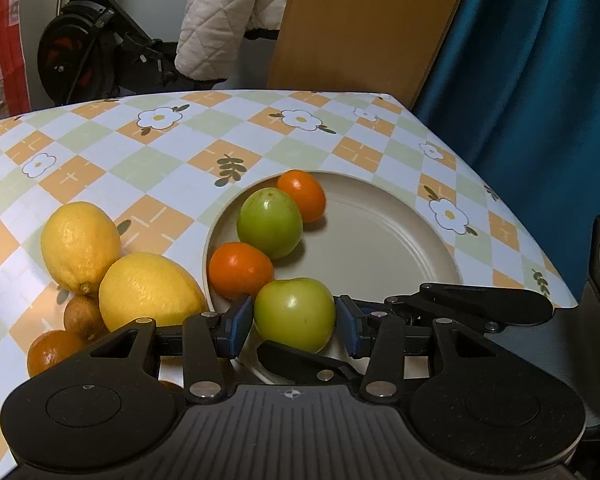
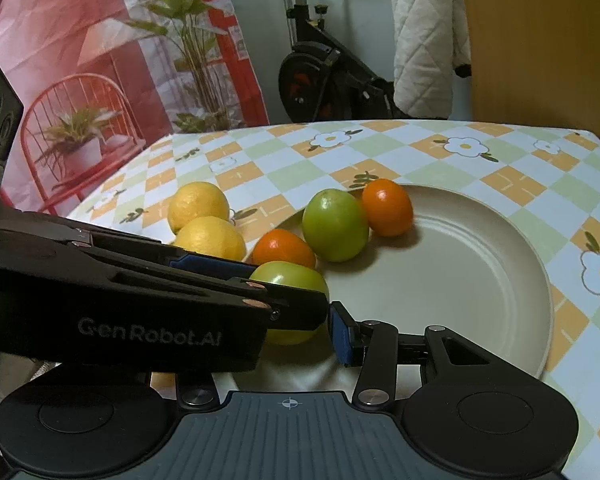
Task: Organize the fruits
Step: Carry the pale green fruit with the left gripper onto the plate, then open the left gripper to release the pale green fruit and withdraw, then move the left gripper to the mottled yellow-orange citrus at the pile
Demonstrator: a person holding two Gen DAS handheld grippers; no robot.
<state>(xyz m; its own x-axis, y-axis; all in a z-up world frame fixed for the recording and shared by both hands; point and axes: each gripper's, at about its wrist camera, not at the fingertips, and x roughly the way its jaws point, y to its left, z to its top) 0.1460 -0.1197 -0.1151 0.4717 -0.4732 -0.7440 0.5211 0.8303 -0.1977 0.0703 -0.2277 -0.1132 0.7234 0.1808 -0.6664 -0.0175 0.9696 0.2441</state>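
Observation:
My left gripper is shut on a green round fruit, its blue pads pressing both sides, just over the near rim of a beige plate. On the plate lie another green fruit and two small oranges. In the right wrist view the left gripper crosses in front and hides part of the held fruit. My right gripper sits around the same fruit. Only one of its blue pads shows, close beside the fruit. Contact is hidden.
Two lemons lie on the checkered tablecloth left of the plate, with a small brown fruit and another orange nearer me. The table edge runs close on the right, beside a blue curtain.

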